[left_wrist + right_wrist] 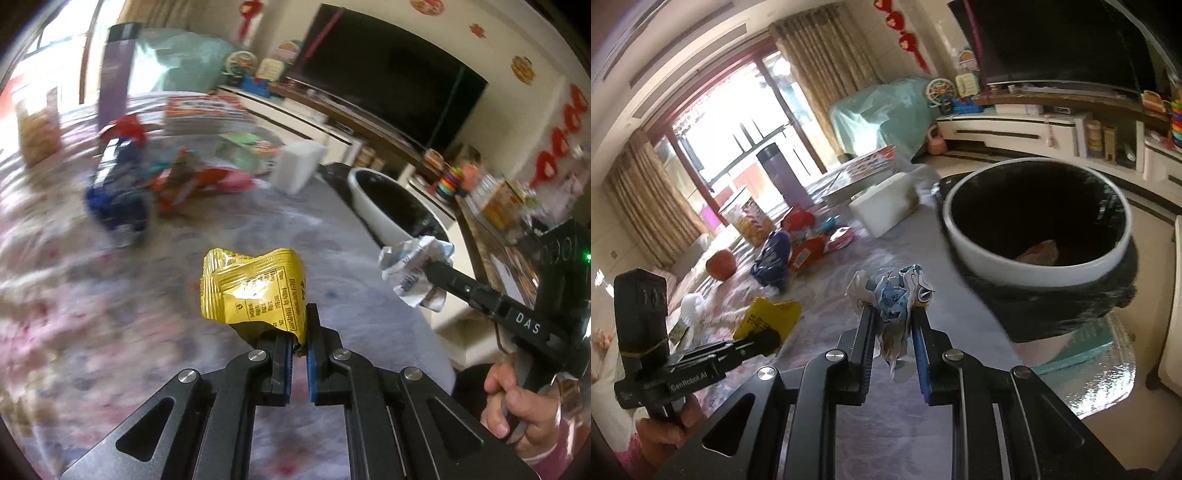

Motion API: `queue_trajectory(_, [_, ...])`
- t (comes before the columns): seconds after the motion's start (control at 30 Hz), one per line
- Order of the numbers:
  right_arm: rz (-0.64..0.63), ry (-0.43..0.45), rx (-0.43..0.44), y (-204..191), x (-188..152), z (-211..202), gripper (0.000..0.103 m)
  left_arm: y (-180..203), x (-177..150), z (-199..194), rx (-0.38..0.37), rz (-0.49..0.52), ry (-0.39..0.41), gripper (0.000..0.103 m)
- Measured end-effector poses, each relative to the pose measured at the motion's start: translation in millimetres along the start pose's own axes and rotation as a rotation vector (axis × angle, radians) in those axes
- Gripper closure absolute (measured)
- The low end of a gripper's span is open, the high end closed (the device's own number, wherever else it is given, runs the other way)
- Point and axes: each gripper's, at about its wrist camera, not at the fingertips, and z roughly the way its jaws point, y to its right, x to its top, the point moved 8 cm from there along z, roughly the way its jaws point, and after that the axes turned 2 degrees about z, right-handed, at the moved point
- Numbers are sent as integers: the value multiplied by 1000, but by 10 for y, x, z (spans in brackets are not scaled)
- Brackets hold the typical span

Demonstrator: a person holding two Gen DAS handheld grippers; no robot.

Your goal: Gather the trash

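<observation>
holding trash above the table (pixel 110 295), our left gripper (pixel 301 332) clamps a yellow wrapper (pixel 251 288), our right gripper (pixel 894 314) crumpled paper (pixel 897 295), near the bin (pixel 997 254).

Daylight pours in through the big window (pixel 713 147), which burns out to plain white in the right wrist view and leaves the curtains (pixel 827 70) beside it warm and soft. The room is bright overall, with a sheen on the table (pixel 960 325) cover and a hard glint at its near right corner. The bin (pixel 1038 221) is black inside, almost no detail. In the left wrist view the far litter and the table's left edge smear with motion blur, while the yellow wrapper (pixel 255 288) stays sharp enough to show print. Both views bow hard at the rim, darkening to black corners. The TV (pixel 391 74) reads flat dark.
</observation>
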Motion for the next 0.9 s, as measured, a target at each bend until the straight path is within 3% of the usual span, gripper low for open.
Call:
queue_trajectory(0.4, [54,55,-65,467,188,-243,83,462,320,476,-67,117,-50,99])
queue_trajectory(0.9, [91,82,-125,898,475,-338,83,808,765,899,-110,185,-48,99])
